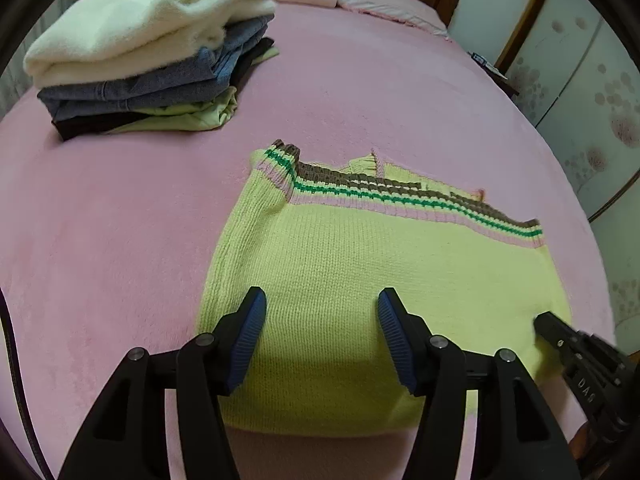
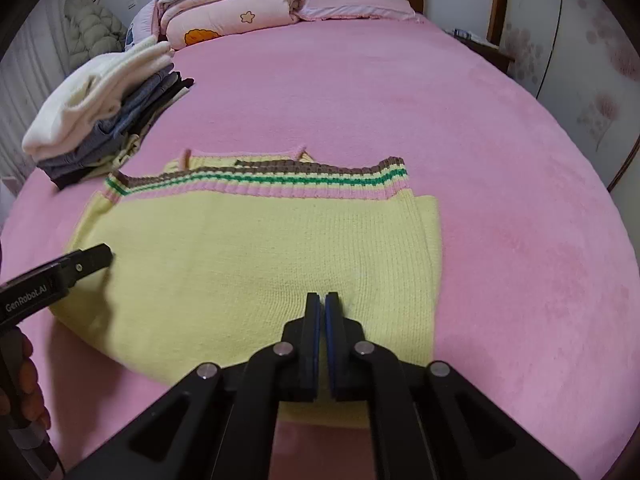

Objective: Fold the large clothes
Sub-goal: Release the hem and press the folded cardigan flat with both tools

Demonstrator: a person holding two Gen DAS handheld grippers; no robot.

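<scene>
Sweater (image 1: 360, 280): lies folded flat on the bed (image 1: 360, 100), I judge ready for stacking.
Left gripper (image 1: 320, 320): fingers wide above it, holding nothing.
Right gripper (image 2: 322, 308): fingers nearly together, empty.
Pile (image 1: 152, 52): folded clothes, well apart.

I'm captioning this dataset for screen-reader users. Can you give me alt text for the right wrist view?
A folded yellow knit sweater with a striped hem lies flat on a pink bedspread, with the right tongs shut just above its near edge. The left tongs reach in from the left, and a stack of folded clothes sits behind.
</scene>
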